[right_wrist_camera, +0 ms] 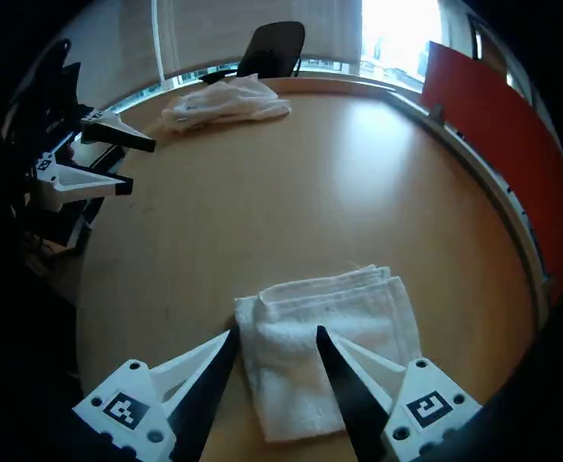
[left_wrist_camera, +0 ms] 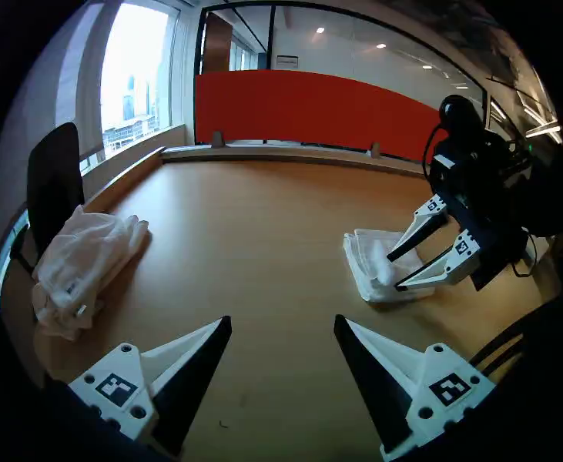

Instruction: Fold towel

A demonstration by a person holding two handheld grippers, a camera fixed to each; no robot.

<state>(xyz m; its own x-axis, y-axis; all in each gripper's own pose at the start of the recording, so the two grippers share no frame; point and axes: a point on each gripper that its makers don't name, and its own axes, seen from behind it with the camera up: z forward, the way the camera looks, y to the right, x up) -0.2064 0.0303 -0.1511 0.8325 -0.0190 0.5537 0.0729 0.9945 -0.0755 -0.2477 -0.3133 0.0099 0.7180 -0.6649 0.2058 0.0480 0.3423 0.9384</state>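
A white towel (right_wrist_camera: 335,339), folded into a thick rectangle, lies flat on the wooden table (right_wrist_camera: 281,192). My right gripper (right_wrist_camera: 276,331) hovers over its near left part, open, with the fingers spread and towel surface showing between them. In the left gripper view the same folded towel (left_wrist_camera: 370,266) lies at the right, with the right gripper (left_wrist_camera: 393,274) open just above it. My left gripper (left_wrist_camera: 281,322) stands open over bare table with nothing between its fingers. It appears again at the left of the right gripper view, where the left gripper (right_wrist_camera: 142,165) is well away from the towel.
A loose heap of white towels (left_wrist_camera: 88,262) sits near the table's window edge, also seen as the heap (right_wrist_camera: 227,104) far off. A black chair (left_wrist_camera: 54,185) stands behind it. A red partition (left_wrist_camera: 312,108) runs along the far side.
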